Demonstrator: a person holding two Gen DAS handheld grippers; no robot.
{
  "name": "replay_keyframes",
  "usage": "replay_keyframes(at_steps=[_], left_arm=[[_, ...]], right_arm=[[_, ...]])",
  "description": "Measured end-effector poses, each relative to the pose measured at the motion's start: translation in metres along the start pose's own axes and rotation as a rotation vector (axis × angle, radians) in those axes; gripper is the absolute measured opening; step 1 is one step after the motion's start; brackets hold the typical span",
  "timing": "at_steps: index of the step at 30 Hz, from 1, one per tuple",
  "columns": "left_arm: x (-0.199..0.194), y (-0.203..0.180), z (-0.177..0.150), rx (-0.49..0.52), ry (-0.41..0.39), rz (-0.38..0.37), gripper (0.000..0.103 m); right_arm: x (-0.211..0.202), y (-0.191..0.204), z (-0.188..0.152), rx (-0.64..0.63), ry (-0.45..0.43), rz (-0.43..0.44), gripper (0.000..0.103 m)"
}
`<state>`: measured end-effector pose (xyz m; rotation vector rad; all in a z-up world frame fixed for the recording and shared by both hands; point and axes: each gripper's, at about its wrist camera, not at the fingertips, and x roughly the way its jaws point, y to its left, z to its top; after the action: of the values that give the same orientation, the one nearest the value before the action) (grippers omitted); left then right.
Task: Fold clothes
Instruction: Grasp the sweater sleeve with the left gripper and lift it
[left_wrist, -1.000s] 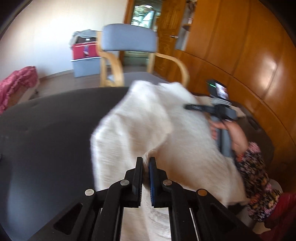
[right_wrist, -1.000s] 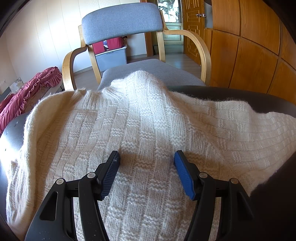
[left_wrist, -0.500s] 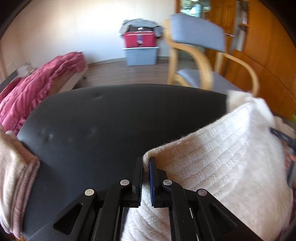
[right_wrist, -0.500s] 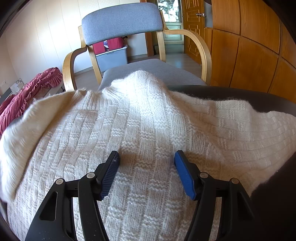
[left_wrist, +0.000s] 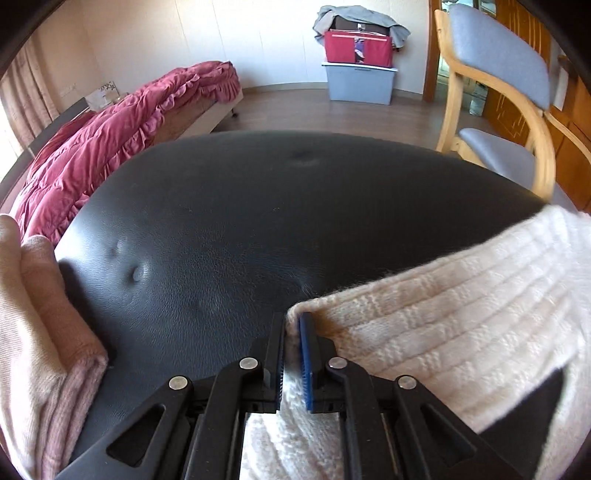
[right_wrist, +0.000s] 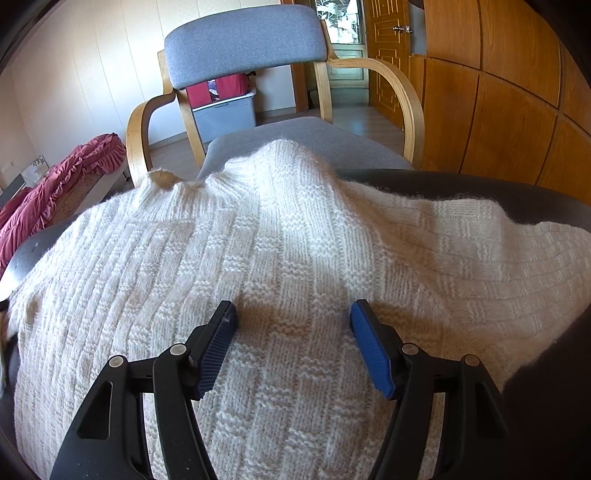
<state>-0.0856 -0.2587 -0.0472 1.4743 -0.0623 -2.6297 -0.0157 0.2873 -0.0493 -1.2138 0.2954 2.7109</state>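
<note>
Cream knit fills most of what you see: the sweater (right_wrist: 295, 277) lies spread across the black leather surface (left_wrist: 240, 229), its basket-weave pattern running from the near edge to a raised hump at the far side. Your right gripper (right_wrist: 293, 325) sits low over the middle of the sweater with its blue-padded fingers (right_wrist: 369, 354) spread wide apart, holding nothing, the knit showing plainly between them. Your left gripper (left_wrist: 291, 354) is clenched on a corner of the sweater, the fabric pinched between the two pads, and a ribbed band of it runs off to the right and far from there, lifted a little off the leather. To the near left of that gripper a folded pink garment (left_wrist: 40, 332) rests at the edge of the leather surface. Beyond the far right edge stands a wooden armchair (right_wrist: 243, 40) with grey-blue cushions. Farther back a grey storage bin (left_wrist: 360, 83) carries a red box (left_wrist: 356, 46) with clothing draped over it; a mark on the red box is too small to read. A crimson ruffled quilt (left_wrist: 122, 133) lies on a low bed at the far left, and wood panelling (right_wrist: 498, 110) lines the right wall.
</note>
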Motion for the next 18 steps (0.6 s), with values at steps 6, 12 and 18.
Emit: replay_keyframes(at_steps=[6,12,18], left_arm=[[-0.005,0.016,0.01,-0.094,0.029,-0.085,0.014],[-0.058,0.04,-0.006,-0.116,-0.086,-0.082,0.015],[-0.089,0.032,-0.057,-0.085,-0.064,-0.287,0.016]], right_arm=[[0.001,-0.003,0.0,0.006,-0.001,0.012,0.07],[0.0,-0.003,0.0,0.01,-0.002,0.021,0.07],[0.0,-0.003,0.0,0.011,-0.002,0.021,0.07]])
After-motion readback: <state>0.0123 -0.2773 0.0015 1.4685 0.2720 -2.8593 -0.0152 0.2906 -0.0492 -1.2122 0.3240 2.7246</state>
